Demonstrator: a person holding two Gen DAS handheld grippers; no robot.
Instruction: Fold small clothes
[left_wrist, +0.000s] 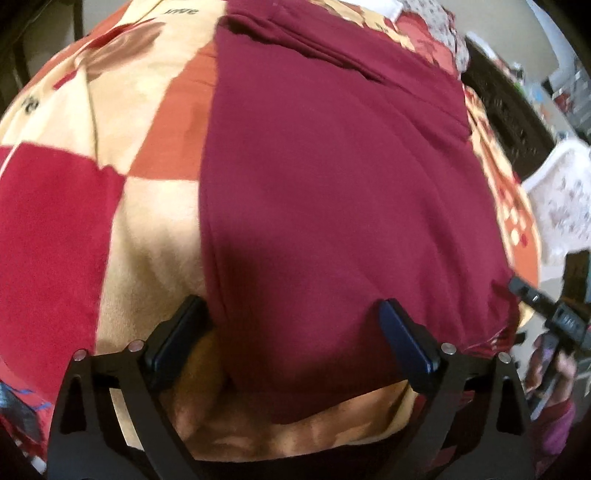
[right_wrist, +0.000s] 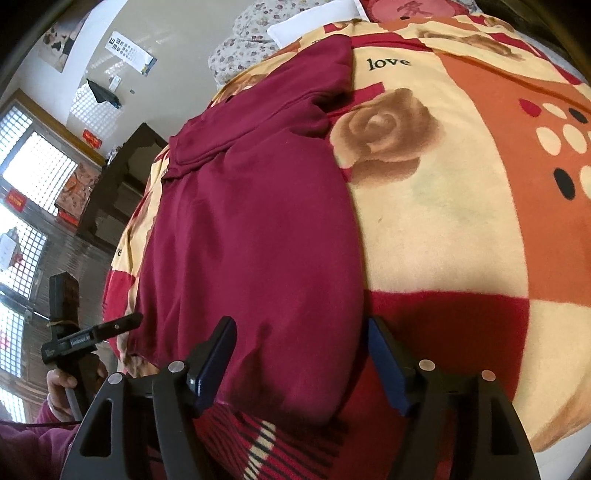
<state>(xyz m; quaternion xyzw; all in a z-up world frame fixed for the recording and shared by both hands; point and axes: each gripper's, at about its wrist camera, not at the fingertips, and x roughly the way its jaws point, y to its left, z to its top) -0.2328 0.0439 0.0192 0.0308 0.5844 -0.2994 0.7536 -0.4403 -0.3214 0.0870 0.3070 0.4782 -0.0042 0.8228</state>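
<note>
One maroon garment (left_wrist: 332, 177) lies spread flat on one patterned blanket (left_wrist: 155, 229) — cream, red and orange blocks with brown roses and the word "love" printed on it. Two grippers are in play, each with two dark fingers.

The left gripper (left_wrist: 291, 332) hangs over the garment's near hem with its jaws spread wide; the hem's left corner lies between the two fingers, the left finger (left_wrist: 184, 332) over bare blanket just beside the cloth edge and the other over the maroon fabric. Nothing is pinched between them.

The right gripper (right_wrist: 301, 354) is likewise wide apart at the near edge of the maroon garment (right_wrist: 251, 229). Its left finger sits over the cloth, its right finger (right_wrist: 388, 362) over the red patch of the patterned blanket (right_wrist: 443, 221), so the garment's right corner falls between them, ungripped.

From the right wrist view the other gripper shows at the far left, near the garment's opposite corner, held by one hand (right_wrist: 62, 384) in a purple sleeve. At the head of the bed lie a floral quilt (right_wrist: 240, 40) and one white pillow (right_wrist: 314, 18).
</note>
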